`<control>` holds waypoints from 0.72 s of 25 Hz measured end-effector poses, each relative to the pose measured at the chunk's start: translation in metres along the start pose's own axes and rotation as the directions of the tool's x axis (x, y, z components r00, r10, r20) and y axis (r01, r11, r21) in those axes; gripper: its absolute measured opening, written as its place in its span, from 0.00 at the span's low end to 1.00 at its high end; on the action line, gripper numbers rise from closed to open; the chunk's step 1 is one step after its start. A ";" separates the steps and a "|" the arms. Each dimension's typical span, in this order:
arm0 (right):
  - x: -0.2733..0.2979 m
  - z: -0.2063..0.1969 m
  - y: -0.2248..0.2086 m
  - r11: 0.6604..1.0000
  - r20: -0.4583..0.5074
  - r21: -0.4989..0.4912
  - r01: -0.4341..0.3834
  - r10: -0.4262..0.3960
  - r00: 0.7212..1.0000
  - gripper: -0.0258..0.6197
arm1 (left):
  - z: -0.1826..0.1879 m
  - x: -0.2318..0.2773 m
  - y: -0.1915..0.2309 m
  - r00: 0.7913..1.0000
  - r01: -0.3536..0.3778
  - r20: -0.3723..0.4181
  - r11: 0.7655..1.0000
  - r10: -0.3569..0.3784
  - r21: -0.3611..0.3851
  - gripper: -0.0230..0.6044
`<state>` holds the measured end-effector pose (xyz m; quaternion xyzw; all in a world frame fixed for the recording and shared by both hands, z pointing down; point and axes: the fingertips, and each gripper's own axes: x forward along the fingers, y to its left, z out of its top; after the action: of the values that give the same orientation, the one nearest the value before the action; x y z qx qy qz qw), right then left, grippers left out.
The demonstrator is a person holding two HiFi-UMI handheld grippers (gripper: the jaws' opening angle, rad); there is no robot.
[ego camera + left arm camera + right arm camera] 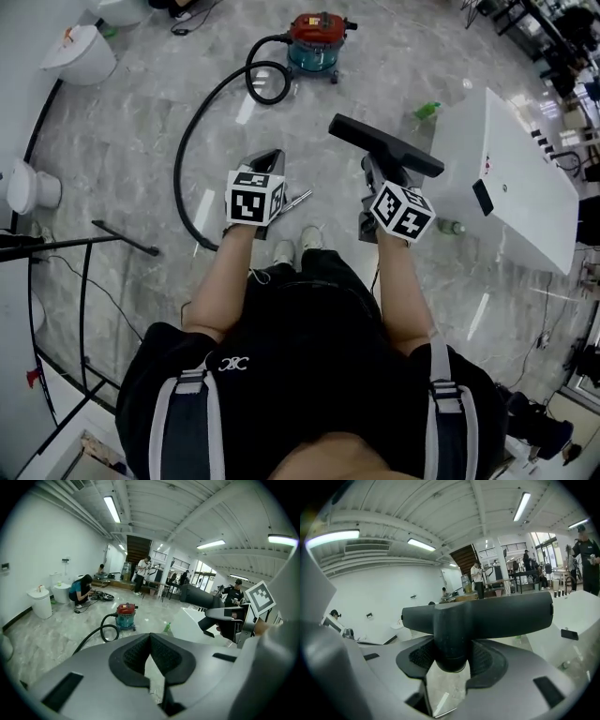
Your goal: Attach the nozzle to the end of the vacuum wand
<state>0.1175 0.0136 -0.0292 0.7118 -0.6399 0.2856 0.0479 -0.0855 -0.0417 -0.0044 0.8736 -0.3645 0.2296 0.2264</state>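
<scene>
A black T-shaped nozzle (384, 145) is held off the floor by its neck, with my right gripper (380, 169) shut on it; in the right gripper view the nozzle (487, 613) fills the space between the pads of that gripper (450, 653). My left gripper (267, 157) is shut, and the left gripper view shows nothing between the pads of this gripper (150, 641). A silver wand end (298, 199) shows on the floor just right of the left gripper. The black hose (187, 150) curves back to the red and teal vacuum (314, 37).
A white table (506, 178) stands to the right, with a green bottle (427, 111) on the floor beside it. A black stand (122, 236) lies at the left. White bins (84, 52) sit at the far left. Several people are at the far end of the hall (140, 573).
</scene>
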 end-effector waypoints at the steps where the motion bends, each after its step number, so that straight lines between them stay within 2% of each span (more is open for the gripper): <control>1: 0.010 -0.001 -0.003 1.000 -0.013 0.006 -0.013 0.013 1.000 0.35 | -0.004 0.009 0.002 1.000 -0.005 -0.013 1.000 0.005 -0.005 0.05; 4: 0.050 -0.014 -0.014 0.997 -0.052 0.035 -0.063 0.065 0.997 0.35 | -0.022 0.047 0.013 0.998 -0.026 -0.065 1.000 0.026 -0.005 0.05; 11: 0.148 -0.111 -0.066 0.991 -0.227 0.089 -0.102 0.120 0.966 0.35 | -0.127 0.159 0.039 0.973 -0.049 -0.227 0.998 0.040 -0.036 0.05; 14: 0.197 -0.169 -0.089 0.986 -0.288 0.090 -0.142 0.163 0.944 0.35 | -0.187 0.216 0.061 0.960 -0.052 -0.278 0.997 0.034 -0.056 0.05; 18: 0.262 -0.279 -0.125 0.976 -0.396 0.148 -0.161 0.208 0.894 0.35 | -0.295 0.292 0.081 0.932 -0.037 -0.361 0.998 0.017 -0.047 0.05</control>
<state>0.1435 -0.0749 0.3623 0.5738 -0.6634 0.4667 0.1135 -0.0319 -0.0823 0.4131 0.8052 -0.3348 0.3792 0.3094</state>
